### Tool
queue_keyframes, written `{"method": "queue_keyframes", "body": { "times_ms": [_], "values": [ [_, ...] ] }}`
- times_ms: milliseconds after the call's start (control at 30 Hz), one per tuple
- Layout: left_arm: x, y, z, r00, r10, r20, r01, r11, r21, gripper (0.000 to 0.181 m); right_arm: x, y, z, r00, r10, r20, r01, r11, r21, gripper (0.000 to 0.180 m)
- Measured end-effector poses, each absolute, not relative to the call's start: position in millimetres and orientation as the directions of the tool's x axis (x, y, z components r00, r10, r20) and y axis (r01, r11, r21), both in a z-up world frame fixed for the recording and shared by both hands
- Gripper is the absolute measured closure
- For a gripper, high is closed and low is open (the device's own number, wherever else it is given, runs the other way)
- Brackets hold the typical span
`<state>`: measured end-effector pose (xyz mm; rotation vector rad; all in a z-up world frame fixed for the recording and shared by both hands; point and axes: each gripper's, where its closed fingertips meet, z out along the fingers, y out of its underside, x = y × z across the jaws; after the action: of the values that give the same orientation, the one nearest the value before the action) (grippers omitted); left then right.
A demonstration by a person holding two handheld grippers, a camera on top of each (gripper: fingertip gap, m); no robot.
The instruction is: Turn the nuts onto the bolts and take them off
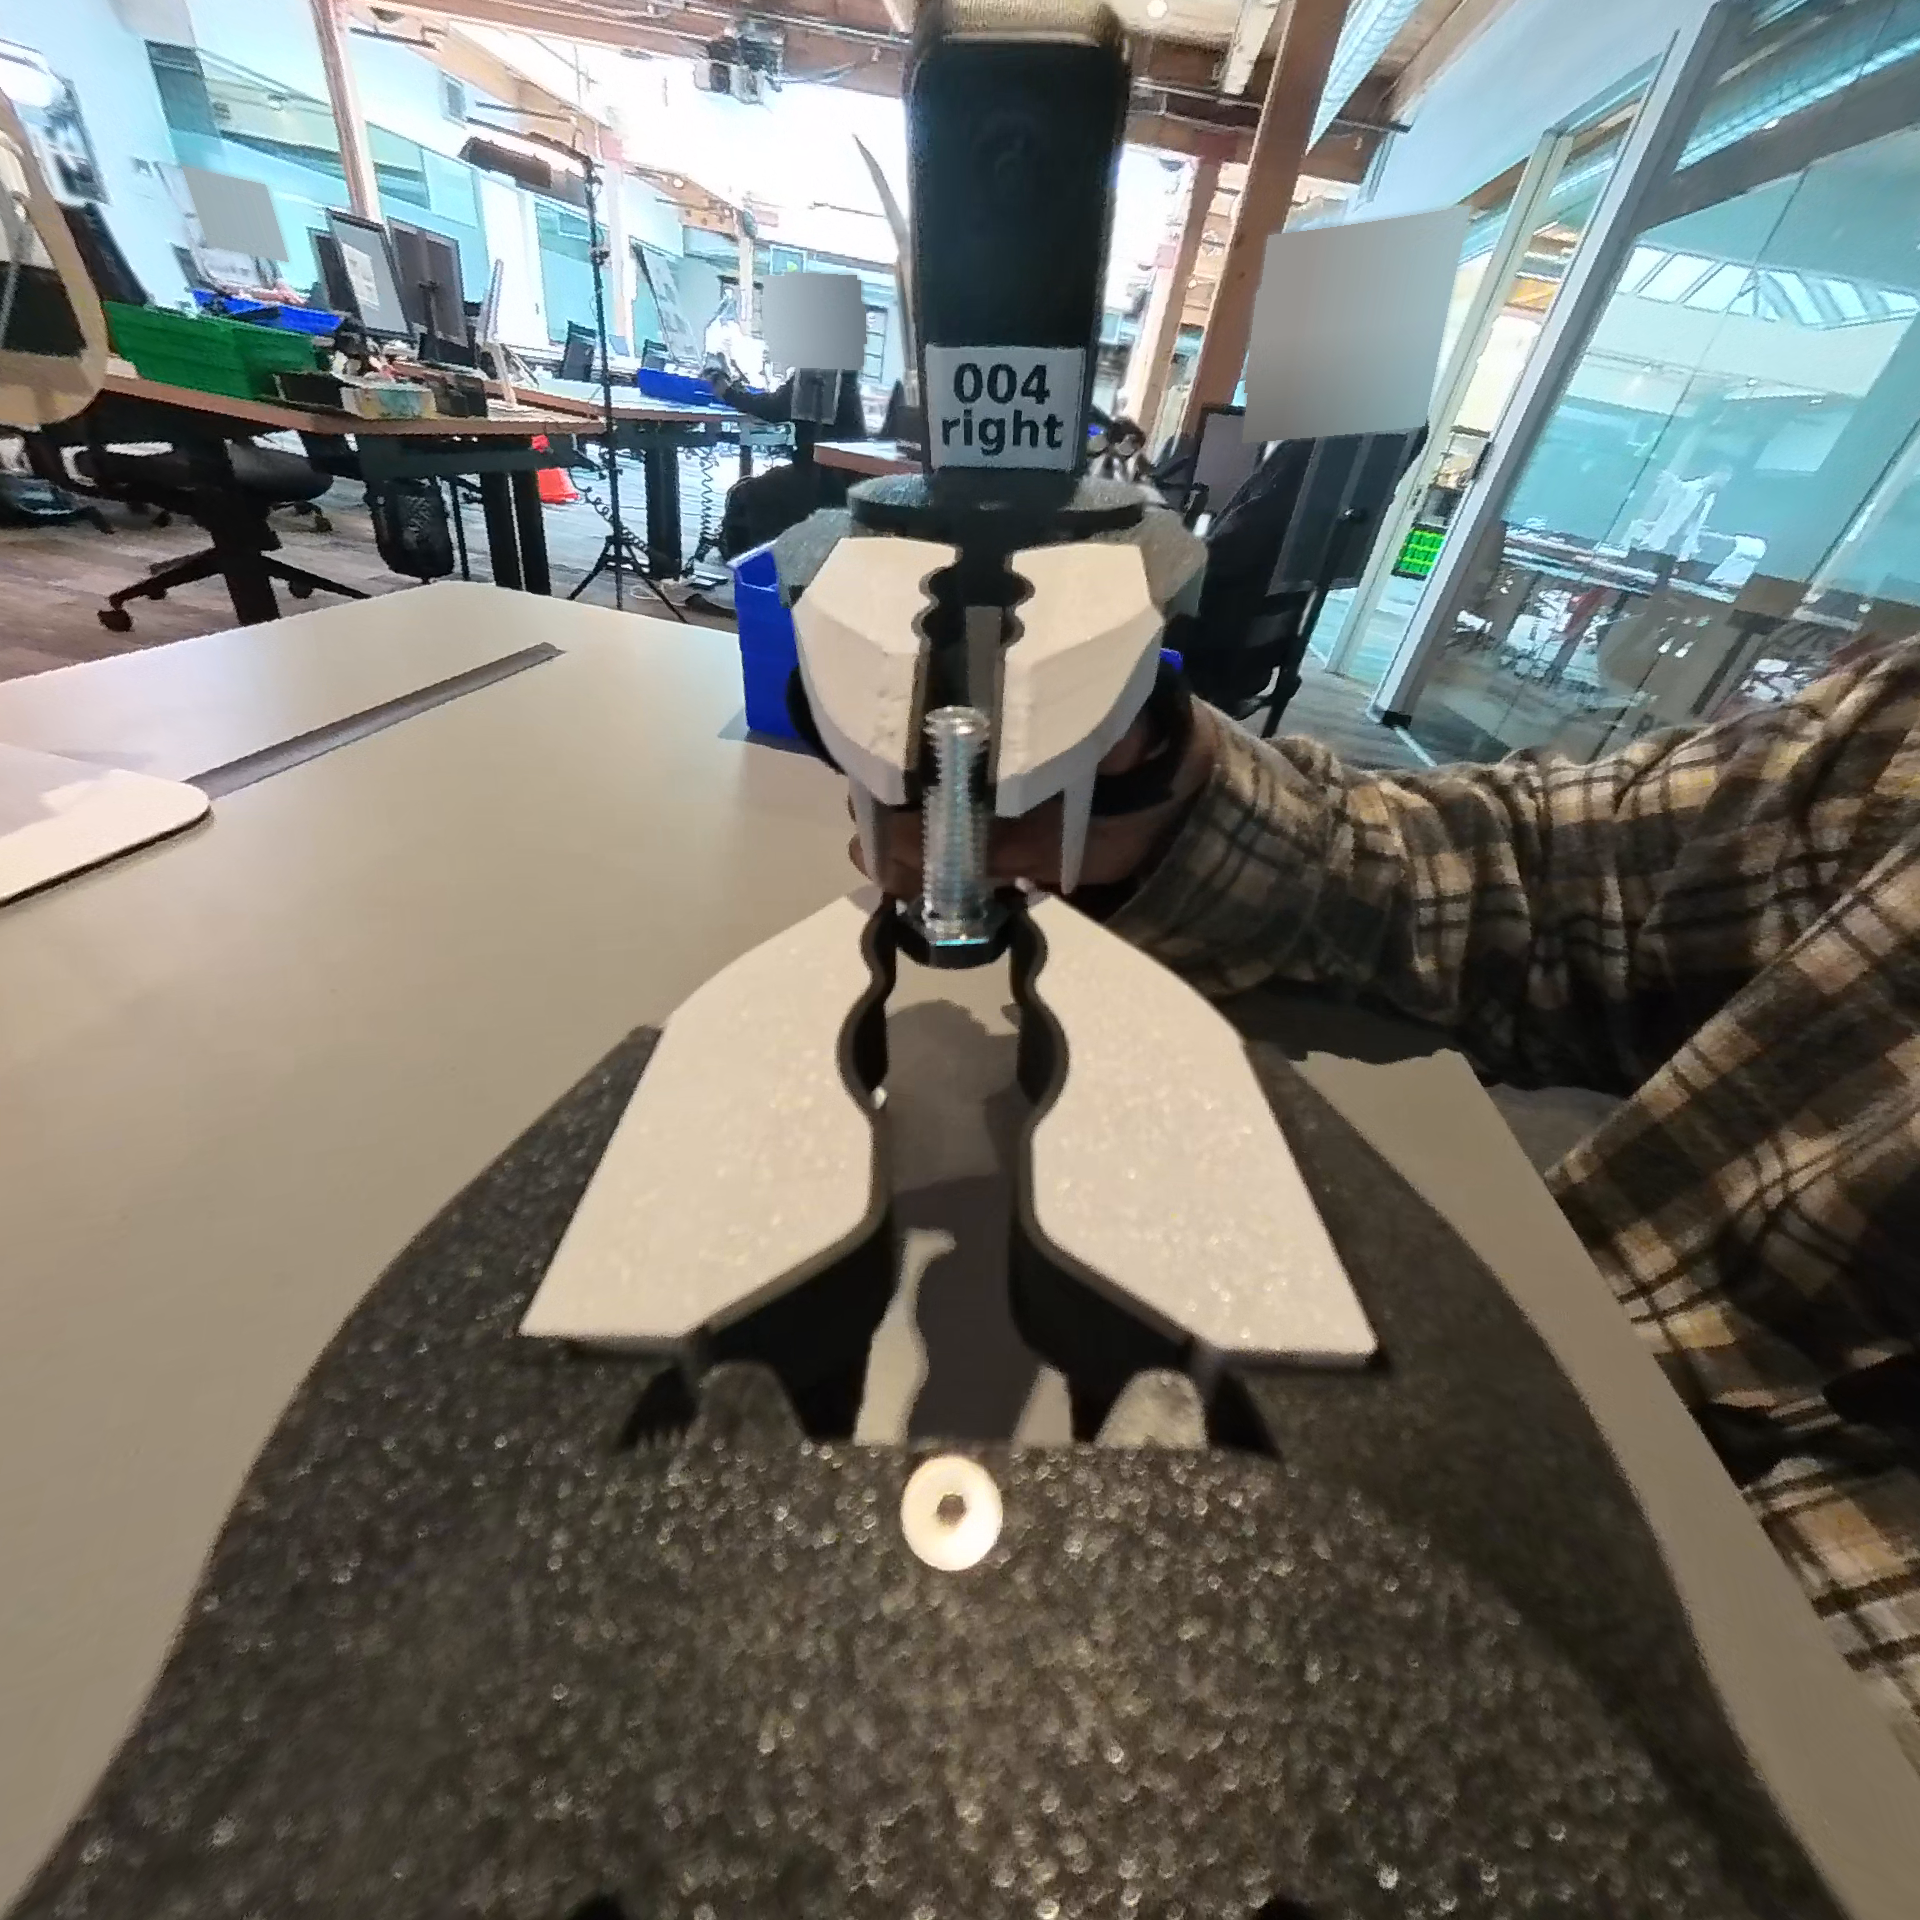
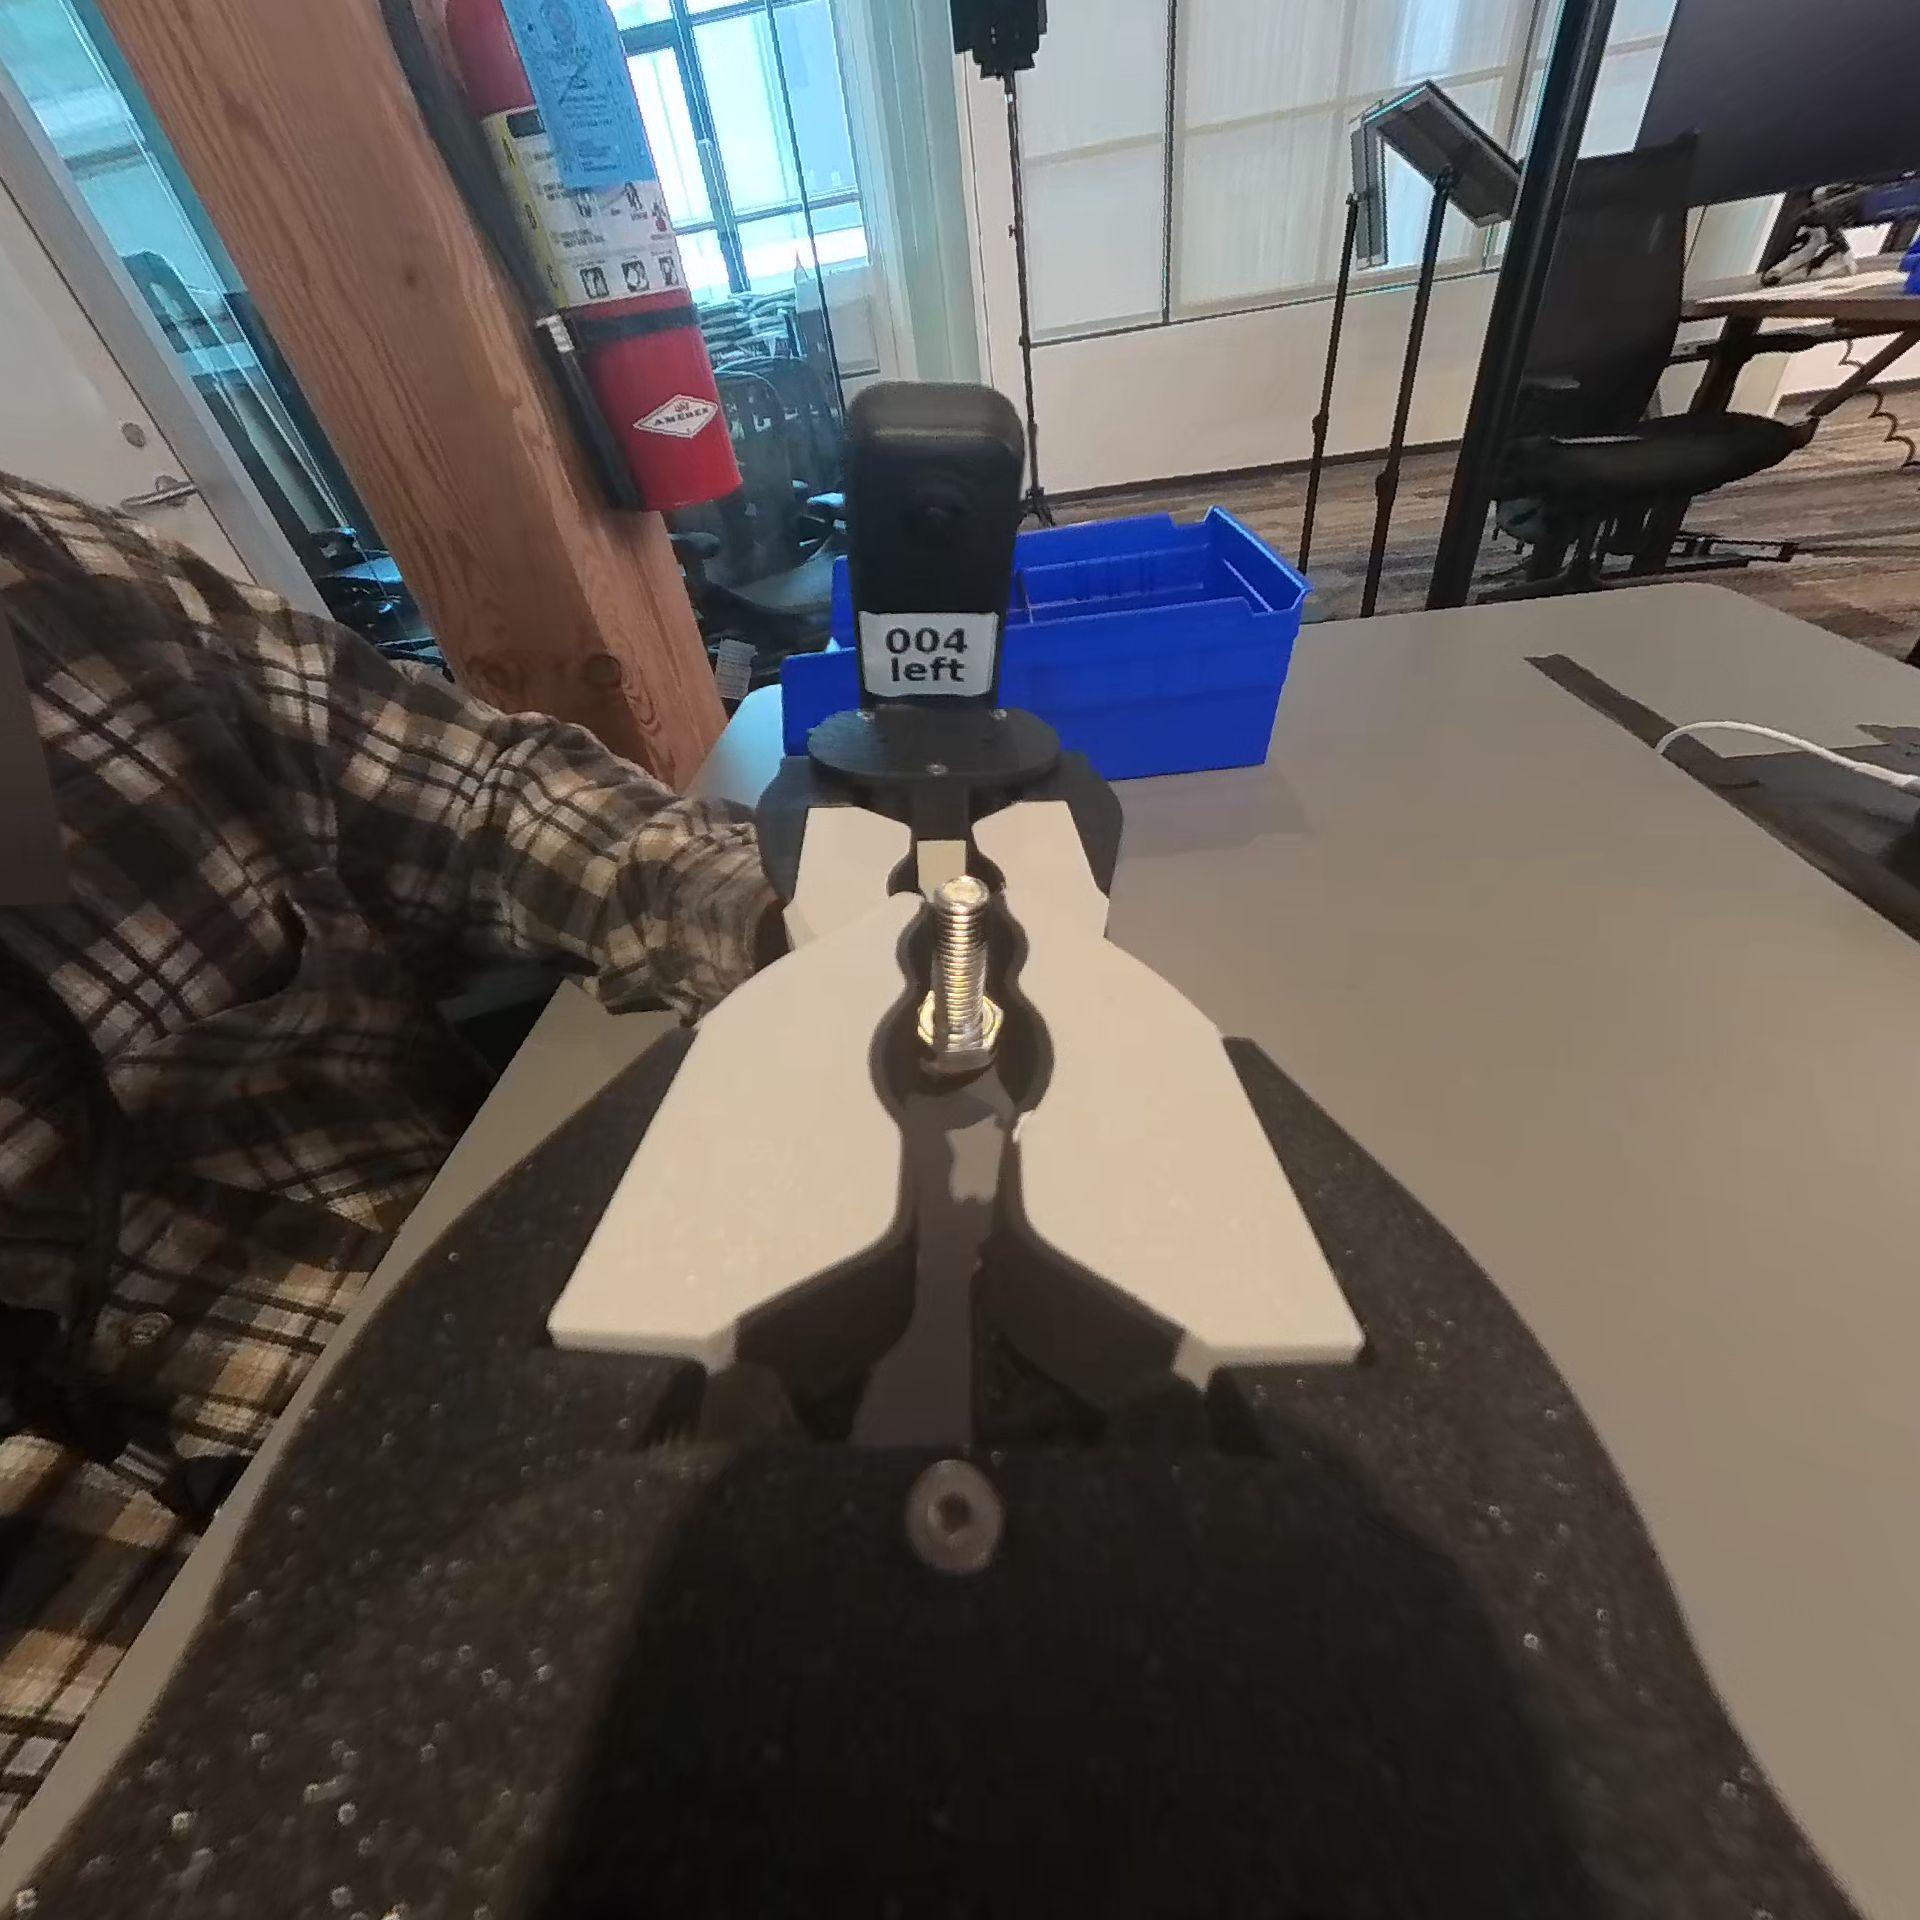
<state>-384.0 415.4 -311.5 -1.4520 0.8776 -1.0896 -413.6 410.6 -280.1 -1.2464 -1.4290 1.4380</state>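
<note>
Left wrist view, threaded steel bolt (image 1: 948, 821), hex nut (image 1: 951, 928)

Right claw (image 2: 958, 1049) around nut (image 2: 957, 1042)

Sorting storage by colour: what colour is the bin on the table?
Blue; the bin shows best in the right wrist view.

Open-plan office: desks with monitors (image 1: 358, 275), swivel chairs (image 2: 1621, 416), glass partitions (image 1: 1662, 436), wall fire extinguisher (image 2: 634, 343)
</note>
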Motion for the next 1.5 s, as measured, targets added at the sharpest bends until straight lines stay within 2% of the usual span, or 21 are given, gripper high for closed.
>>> {"method": "queue_keyframes", "body": {
  "times_ms": [400,633,767,967,1167,1400,1500],
  "values": [
    [-383,416,-311,0.333,-0.925,0.182,0.042,-0.178,-0.983,0.161,-413,411,-279,-0.263,0.956,-0.130,0.108,-0.104,-0.989,0.170],
    [-391,418,-300,0.278,-0.918,0.283,0.164,-0.245,-0.955,0.161,-397,422,-267,-0.219,0.970,-0.102,0.076,-0.087,-0.993,0.151],
    [-400,422,-296,0.273,-0.911,0.310,0.212,-0.257,-0.943,0.161,-374,434,-266,-0.158,0.985,-0.069,0.060,-0.060,-0.996,0.165],
    [-385,414,-304,0.291,-0.928,0.232,0.109,-0.209,-0.972,0.162,-387,417,-269,-0.218,0.972,-0.086,0.081,-0.069,-0.994,0.165],
    [-376,407,-307,0.291,-0.938,0.189,0.053,-0.181,-0.982,0.161,-396,405,-275,-0.250,0.965,-0.074,0.114,-0.047,-0.992,0.175],
    [-382,411,-305,0.303,-0.931,0.203,0.073,-0.189,-0.979,0.161,-385,415,-270,-0.216,0.974,-0.062,0.113,-0.038,-0.993,0.170],
    [-391,418,-303,0.318,-0.921,0.225,0.111,-0.199,-0.974,0.161,-363,436,-286,-0.123,0.992,-0.025,0.220,0.003,-0.976,0.168]
  ]
}}
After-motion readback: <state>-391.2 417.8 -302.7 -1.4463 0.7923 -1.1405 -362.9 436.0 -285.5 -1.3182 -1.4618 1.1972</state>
